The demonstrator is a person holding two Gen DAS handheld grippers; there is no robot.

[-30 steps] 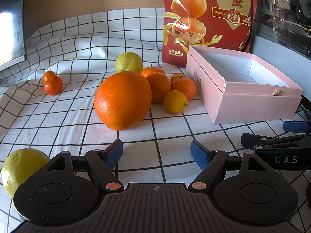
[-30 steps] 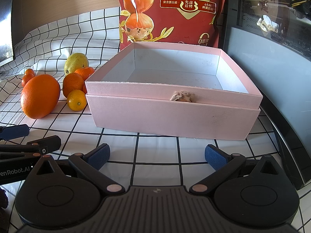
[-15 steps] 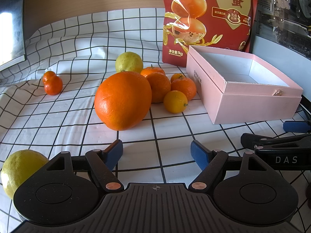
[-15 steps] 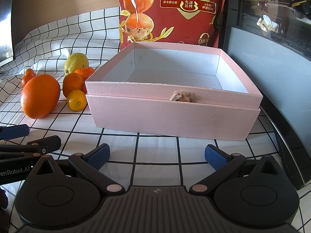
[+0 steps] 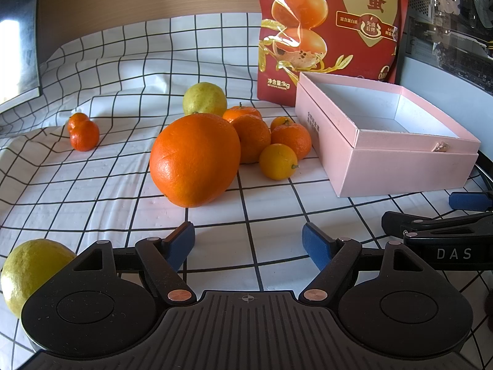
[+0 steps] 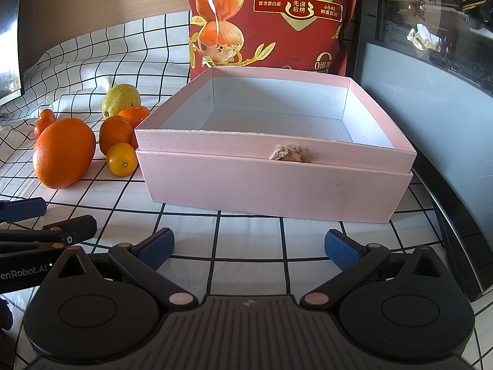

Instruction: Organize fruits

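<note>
A large orange (image 5: 194, 160) lies on the checked cloth just ahead of my left gripper (image 5: 249, 243), which is open and holds nothing. Behind it cluster several small mandarins (image 5: 291, 140), a small yellow-orange citrus (image 5: 278, 162) and a yellow-green lemon (image 5: 205, 99). Two tiny mandarins (image 5: 83, 131) sit far left, and another lemon (image 5: 34, 273) lies at the near left by the left gripper's body. An open pink box (image 6: 277, 166) with nothing inside stands right in front of my open right gripper (image 6: 249, 248). The same large orange (image 6: 63, 152) appears left of the box.
A red snack bag (image 5: 332, 30) stands upright behind the box. A dark computer case (image 6: 431, 98) lines the right side close to the box. A dark monitor edge (image 5: 17, 37) is at the far left. The right gripper's fingers (image 5: 431, 225) reach into the left view's right edge.
</note>
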